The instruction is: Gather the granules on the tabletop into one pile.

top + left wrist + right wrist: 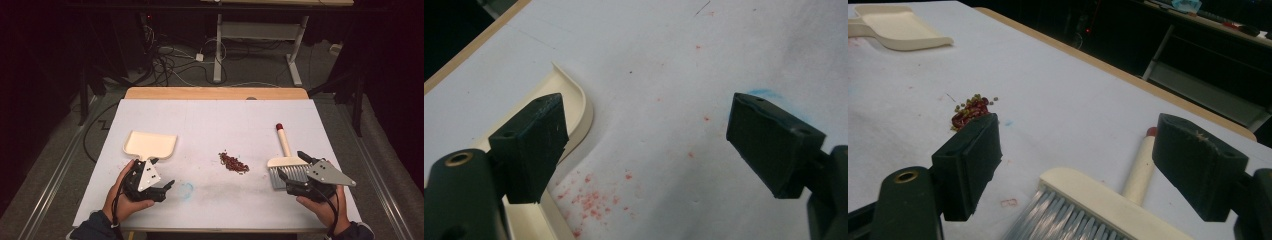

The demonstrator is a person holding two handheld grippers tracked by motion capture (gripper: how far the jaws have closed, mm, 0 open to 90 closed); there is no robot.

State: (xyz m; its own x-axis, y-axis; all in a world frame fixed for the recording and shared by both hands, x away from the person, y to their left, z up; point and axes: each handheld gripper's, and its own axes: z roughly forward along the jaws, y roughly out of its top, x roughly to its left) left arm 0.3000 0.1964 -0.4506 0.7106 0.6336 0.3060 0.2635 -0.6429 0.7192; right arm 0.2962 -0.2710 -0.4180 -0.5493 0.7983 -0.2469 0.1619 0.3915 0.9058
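Observation:
A cream dustpan [150, 144] lies on the white table at the left, its handle pointing toward me. Just behind that handle my left gripper [163, 173] stands open. In the left gripper view [646, 135] nothing but bare sheet lies between the jaws, and the dustpan's rim [576, 100] sits under the left jaw. A small pile of red and green beans [233, 162] lies mid-table. At the right lies a cream brush [286, 150] with a red-tipped handle pointing away. My right gripper [290, 163] is open over its bristle head [1098, 200], not pressing it. Beans [970, 110] and dustpan [898, 27] lie beyond.
A white sheet [215, 125] covers the table, with a wooden edge [215, 93] at the far side. A blue smudge [186, 189] and faint red stains [589, 200] mark the sheet near the left gripper. Cables and a desk frame [260, 45] stand on the floor beyond.

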